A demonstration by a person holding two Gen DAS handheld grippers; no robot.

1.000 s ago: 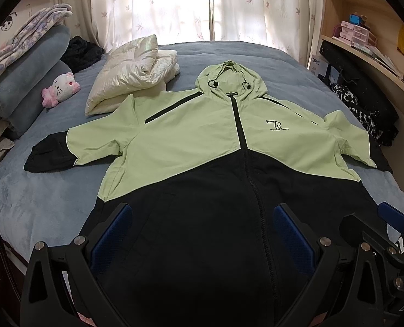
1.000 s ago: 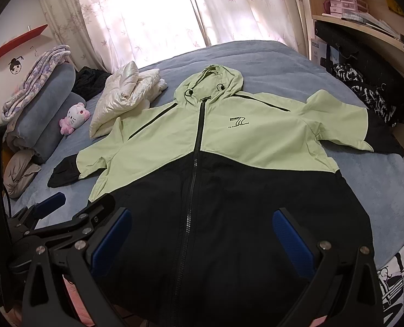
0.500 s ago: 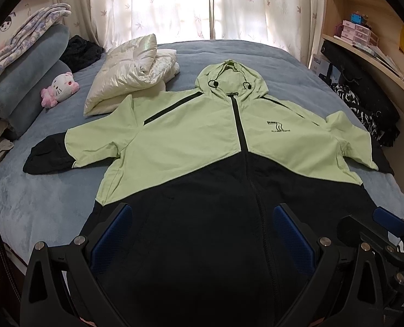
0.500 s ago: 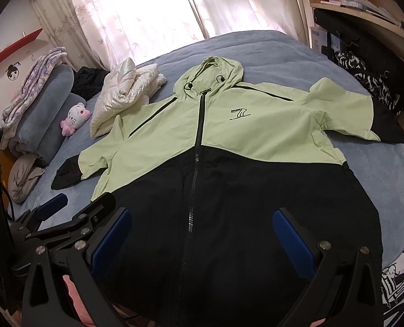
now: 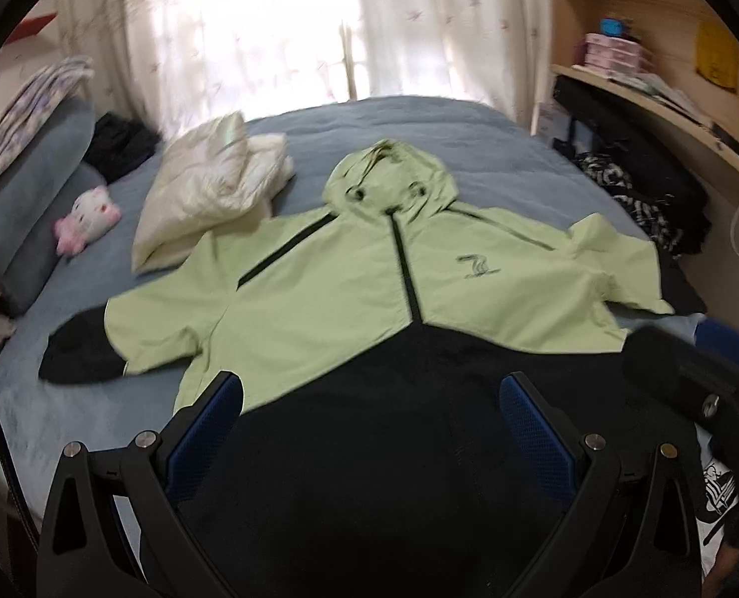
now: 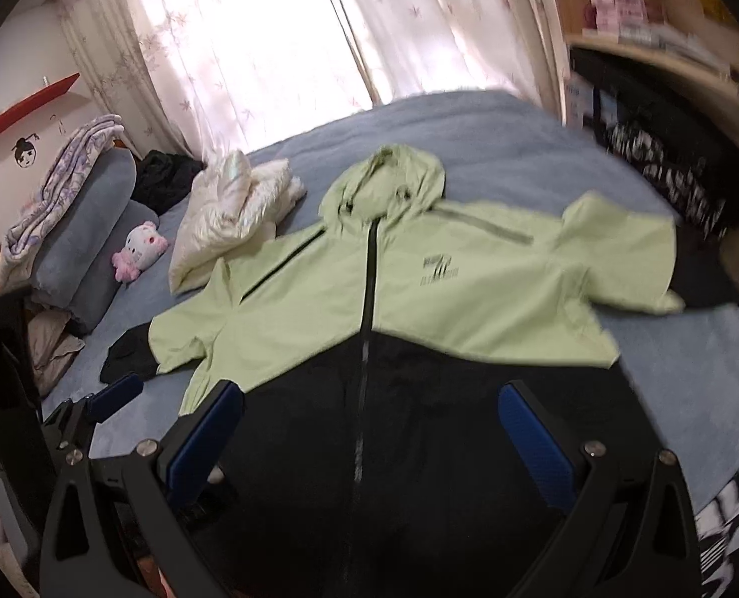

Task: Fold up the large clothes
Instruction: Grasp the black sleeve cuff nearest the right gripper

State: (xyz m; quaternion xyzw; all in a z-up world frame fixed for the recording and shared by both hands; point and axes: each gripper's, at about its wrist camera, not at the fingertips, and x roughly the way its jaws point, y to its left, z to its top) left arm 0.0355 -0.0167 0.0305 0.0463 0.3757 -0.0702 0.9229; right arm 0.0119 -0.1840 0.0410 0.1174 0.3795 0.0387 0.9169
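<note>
A: Where is the jacket (image 5: 369, 299)?

B: Spread flat and face up on the bed (image 5: 469, 134), zipped, hood toward 12 o'clock, black hem toward 6 o'clock nearest both cameras. 1 sleeve runs out to 9 o'clock and ends in a black cuff (image 5: 78, 354); the other runs to 3 o'clock.

A: And the fingers?

B: The left gripper (image 5: 369, 428) hovers over the black lower panel with its fingers set wide and nothing between them. The right gripper (image 6: 369, 428) is the same: wide, empty, above the hem. No fold has started, I judge.

A: How to do the first fold well?

B: Probably take the sleeves first. I would send the left gripper to the 9 o'clock cuff and pinch only that sleeve, not the bedcover under it, then carry it across the chest so it lies flat over the zip (image 6: 367, 299). The right gripper does the same from 3 o'clock.

A: Any risks?

B: The fabric looks thin and slippery, so a shallow pinch may slide off. The cream puffer coat (image 5: 210, 199) at 10 o'clock lies just beside the shoulder; lift the sleeve clear of it. Both views are blurred, so fine creases cannot be judged
</note>
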